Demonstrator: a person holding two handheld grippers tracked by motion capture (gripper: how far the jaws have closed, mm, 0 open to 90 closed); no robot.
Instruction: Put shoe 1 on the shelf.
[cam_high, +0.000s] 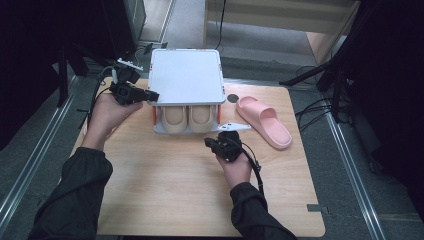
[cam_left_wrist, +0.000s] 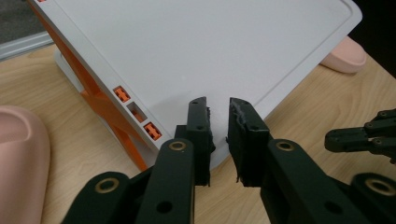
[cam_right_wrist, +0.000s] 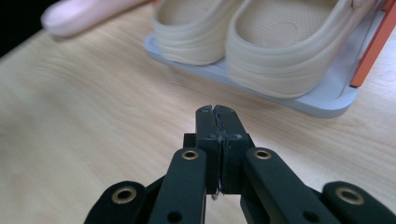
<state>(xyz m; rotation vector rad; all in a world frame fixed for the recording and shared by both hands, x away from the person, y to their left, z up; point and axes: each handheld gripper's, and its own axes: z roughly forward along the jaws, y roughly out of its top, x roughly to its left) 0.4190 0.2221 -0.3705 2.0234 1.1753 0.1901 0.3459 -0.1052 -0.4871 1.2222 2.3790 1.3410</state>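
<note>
High view: a two-tier shoe rack (cam_high: 186, 75) stands at the counter's (cam_high: 165, 190) far edge, beige clogs (cam_high: 187, 117) on its lower tier. Right of it lies a pink slipper (cam_high: 265, 121), apparently not yet stored. Left tool (cam_left_wrist: 218, 135) slightly open, empty; right tool (cam_right_wrist: 217, 140) closed, empty.

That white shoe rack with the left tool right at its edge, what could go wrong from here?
The left tool, jaws slightly apart, sits against the top shelf's corner; a push could tilt or slide the light rack. If it shifts, the beige shoes on the bottom shelf might slip out. The pink slipper lies close beside the rack and could get knocked.
</note>
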